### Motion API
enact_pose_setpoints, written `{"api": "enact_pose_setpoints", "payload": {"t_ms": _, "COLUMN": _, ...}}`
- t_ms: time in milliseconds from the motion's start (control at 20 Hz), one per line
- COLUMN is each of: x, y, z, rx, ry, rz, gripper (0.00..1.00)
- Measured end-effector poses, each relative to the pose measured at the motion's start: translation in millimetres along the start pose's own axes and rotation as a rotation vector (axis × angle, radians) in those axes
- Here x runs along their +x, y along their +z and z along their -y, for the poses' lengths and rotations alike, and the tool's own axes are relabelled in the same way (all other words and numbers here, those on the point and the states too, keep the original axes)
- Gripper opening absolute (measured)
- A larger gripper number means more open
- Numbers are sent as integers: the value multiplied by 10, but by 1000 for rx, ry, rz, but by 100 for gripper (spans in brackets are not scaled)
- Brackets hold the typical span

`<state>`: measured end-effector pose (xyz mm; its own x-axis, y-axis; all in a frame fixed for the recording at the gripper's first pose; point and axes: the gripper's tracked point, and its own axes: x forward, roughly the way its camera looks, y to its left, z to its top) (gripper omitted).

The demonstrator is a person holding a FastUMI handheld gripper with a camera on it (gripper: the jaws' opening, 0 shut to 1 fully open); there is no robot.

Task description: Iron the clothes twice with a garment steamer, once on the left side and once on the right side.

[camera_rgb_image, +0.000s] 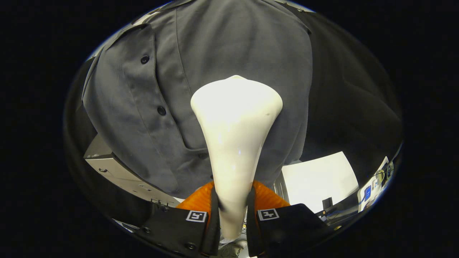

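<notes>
The tool [233,200] was clenched on the neck of one white garment steamer [235,118], both fingers pressing its sides. The steamer's wide head lay against one grey shirt [229,46] hanging just beyond the fingers. Two dark buttons [145,59] showed on the shirt's placket, left of the head. No writing was legible.

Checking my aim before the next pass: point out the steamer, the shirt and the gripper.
steamer [235,118]: gripper view, on its wide white head.
shirt [229,46]: gripper view, on the grey cloth above the steamer head.
gripper [233,204]: gripper view, between its fingertips, shut on the steamer's handle.
</notes>
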<state>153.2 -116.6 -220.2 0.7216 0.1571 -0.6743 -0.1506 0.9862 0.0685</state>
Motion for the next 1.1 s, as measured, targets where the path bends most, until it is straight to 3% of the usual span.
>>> {"api": "enact_pose_setpoints", "payload": {"t_ms": 1100, "x": 525, "y": -1126, "z": 382, "rx": 62, "ry": -42, "rz": -215, "gripper": 38}}
